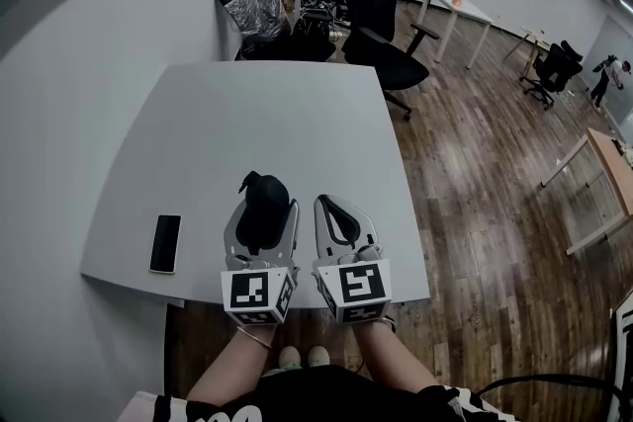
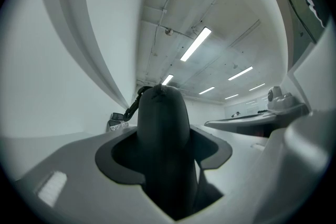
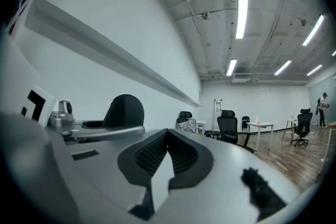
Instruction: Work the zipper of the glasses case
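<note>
The black glasses case (image 1: 259, 188) stands between the jaws of my left gripper (image 1: 263, 198), which is shut on it, above the near part of the grey table (image 1: 267, 114). In the left gripper view the case (image 2: 163, 118) fills the gap of that gripper (image 2: 164, 153), rounded end up, and a small black pull or strap (image 2: 132, 106) hangs off its top left. Just to the right, my right gripper (image 1: 330, 204) is shut with nothing in it. The right gripper view shows its ribbed pads meeting at the tip (image 3: 167, 135), and the case (image 3: 125, 110) off to the left.
A dark phone (image 1: 165, 243) lies flat near the table's front left corner. Black office chairs (image 1: 381, 25) crowd the table's far end. A wooden floor with further desks (image 1: 465, 10) lies to the right, and a person (image 1: 605, 74) stands far off there.
</note>
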Available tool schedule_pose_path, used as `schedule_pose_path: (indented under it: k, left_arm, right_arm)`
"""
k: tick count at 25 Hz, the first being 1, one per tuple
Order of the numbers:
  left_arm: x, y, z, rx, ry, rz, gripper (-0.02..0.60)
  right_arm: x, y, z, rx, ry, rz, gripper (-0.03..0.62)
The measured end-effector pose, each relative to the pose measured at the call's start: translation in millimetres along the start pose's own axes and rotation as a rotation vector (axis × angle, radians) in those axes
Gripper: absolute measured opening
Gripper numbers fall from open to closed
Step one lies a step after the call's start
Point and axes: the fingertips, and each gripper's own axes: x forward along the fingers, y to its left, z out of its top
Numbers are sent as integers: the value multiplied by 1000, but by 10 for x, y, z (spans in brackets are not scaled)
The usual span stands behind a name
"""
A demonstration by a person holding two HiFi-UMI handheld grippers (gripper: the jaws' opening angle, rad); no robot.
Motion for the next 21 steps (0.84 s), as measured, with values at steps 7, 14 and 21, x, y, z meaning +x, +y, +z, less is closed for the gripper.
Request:
schedule_pose_path:
  k: [7,14,21]
  left_arm:
    - [-33,-17,41,-2,-13,-2,268]
    - [-65,33,144,-52,-25,3,268]
    - [-46,36,99,-43,-13,-6,268]
  right_arm:
    - [-19,66,21,-4,-10,5,6]
    - [-38,123,112,-23,-17,12,6]
    - [-21,145,140,-36,-21,20,6]
